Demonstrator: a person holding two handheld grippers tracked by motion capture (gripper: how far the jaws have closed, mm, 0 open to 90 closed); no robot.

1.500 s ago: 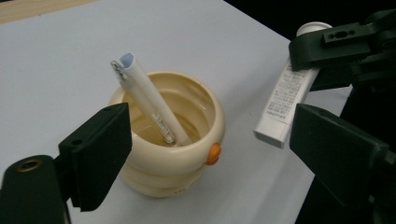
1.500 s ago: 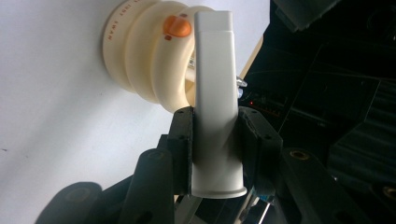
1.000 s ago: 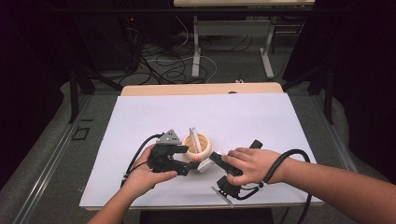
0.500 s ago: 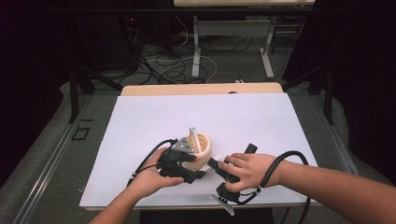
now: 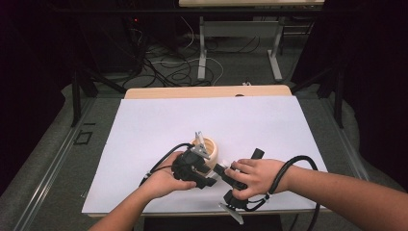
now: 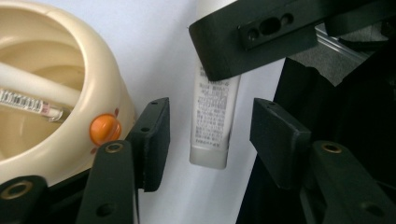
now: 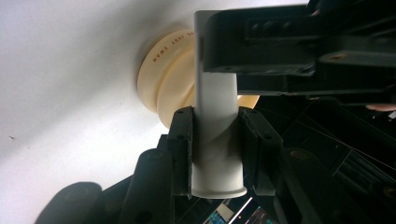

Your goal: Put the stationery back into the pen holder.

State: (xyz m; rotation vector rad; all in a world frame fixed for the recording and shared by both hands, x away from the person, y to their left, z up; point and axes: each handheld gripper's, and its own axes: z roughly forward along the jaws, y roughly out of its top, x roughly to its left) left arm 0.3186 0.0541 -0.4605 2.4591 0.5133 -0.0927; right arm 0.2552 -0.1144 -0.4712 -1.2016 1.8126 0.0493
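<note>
I'm working over a white sheet [image 5: 250,120] on a table, cables on the floor at 12. My right gripper [image 7: 215,156] is clamping a white tube [image 7: 215,140]; my left gripper [image 6: 208,135], jaws closing w/ the tube's end [image 6: 212,121] between them, isn't touching it yet. Cream cup [image 5: 210,149] at 12 of my hands, partly hidden.

White tube [image 7: 215,116] clamped in right hand-held gripper [image 7: 215,154], beside cream cup [image 5: 208,148]

L claw [image 6: 208,140] closing round white tube [image 6: 212,119], pads not touching; cream bowl [image 6: 60,98] beside.
</note>
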